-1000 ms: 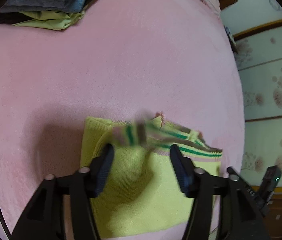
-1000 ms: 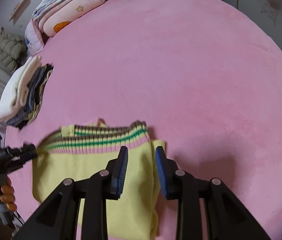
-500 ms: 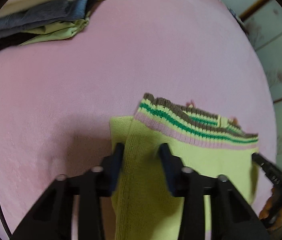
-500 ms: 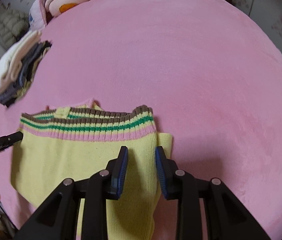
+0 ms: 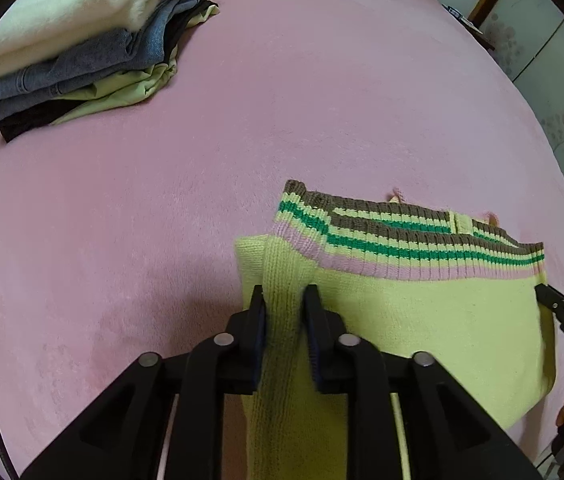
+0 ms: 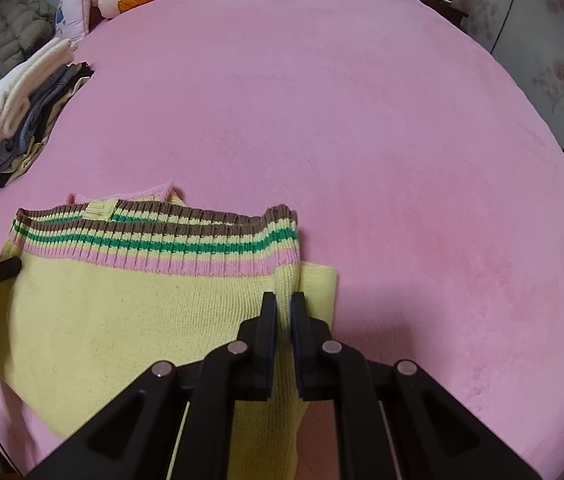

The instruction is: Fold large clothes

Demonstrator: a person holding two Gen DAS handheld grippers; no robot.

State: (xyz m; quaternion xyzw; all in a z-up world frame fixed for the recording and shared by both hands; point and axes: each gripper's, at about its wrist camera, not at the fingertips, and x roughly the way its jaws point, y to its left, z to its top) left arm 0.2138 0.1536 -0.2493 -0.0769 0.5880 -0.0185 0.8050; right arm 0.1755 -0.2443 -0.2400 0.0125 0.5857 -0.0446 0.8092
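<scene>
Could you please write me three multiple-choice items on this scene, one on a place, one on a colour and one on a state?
1. Where does the clothes pile lie relative to the yellow sweater in the right wrist view?
A. Far left on the bed
B. On top of the sweater
C. Right of the sweater

2. Which colour is the topmost stripe of the sweater's ribbed band?
A. Blue
B. Brown
C. White

3. What is the right gripper doing?
A. Hanging open above bare bed
B. Pinching a fold of the sweater
C. Holding a pillow

Answers:
1. A, the pile sits on the pink bed up and left of the sweater, apart from it.
2. B, brown runs along the band's edge, above the green and pink.
3. B, its jaws have just closed on yellow knit; the left gripper grips the opposite side likewise.
</scene>
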